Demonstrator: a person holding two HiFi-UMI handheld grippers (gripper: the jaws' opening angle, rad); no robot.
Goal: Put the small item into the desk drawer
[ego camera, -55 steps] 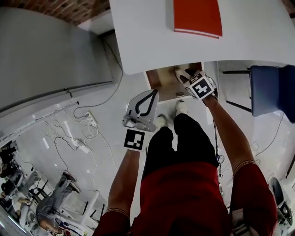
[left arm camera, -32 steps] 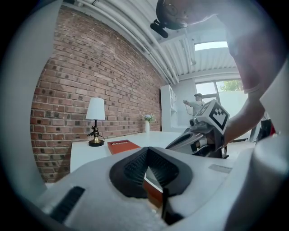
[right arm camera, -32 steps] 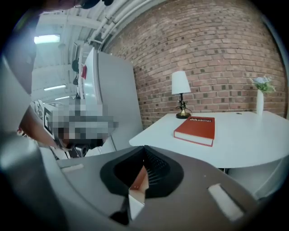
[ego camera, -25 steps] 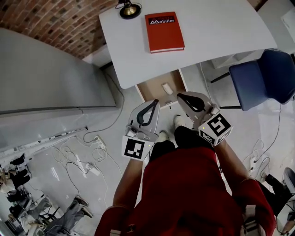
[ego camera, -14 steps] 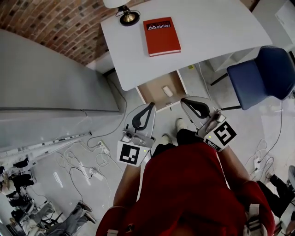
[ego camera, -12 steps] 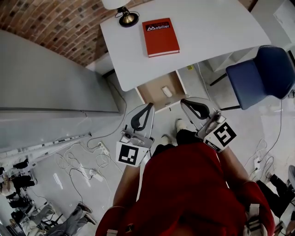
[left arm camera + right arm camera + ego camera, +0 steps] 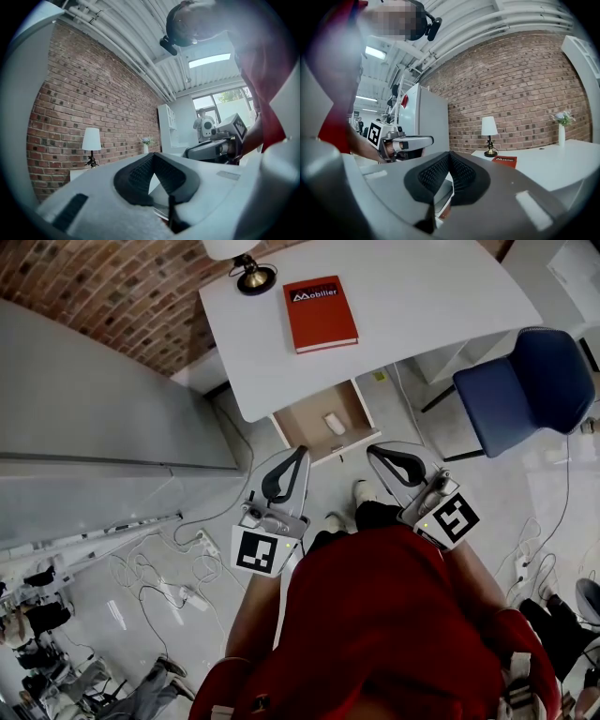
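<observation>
Right tool (image 7: 373,450) withdrawn — item (image 7: 334,423) in drawer (image 7: 302,425), chair (image 7: 520,381) beside.

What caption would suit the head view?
Left gripper and right gripper, jaws shut and empty, hover before the open drawer holding a small white item.

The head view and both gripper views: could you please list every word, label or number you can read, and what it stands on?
"Mobilier": white print in the dark band at the top of the red book on the white desk.
Smaller line above it on that cover: too small to read.
The same cover in the right gripper view: print too blurred to read.
The two marker cubes: black-and-white square patterns only, no words.
</observation>
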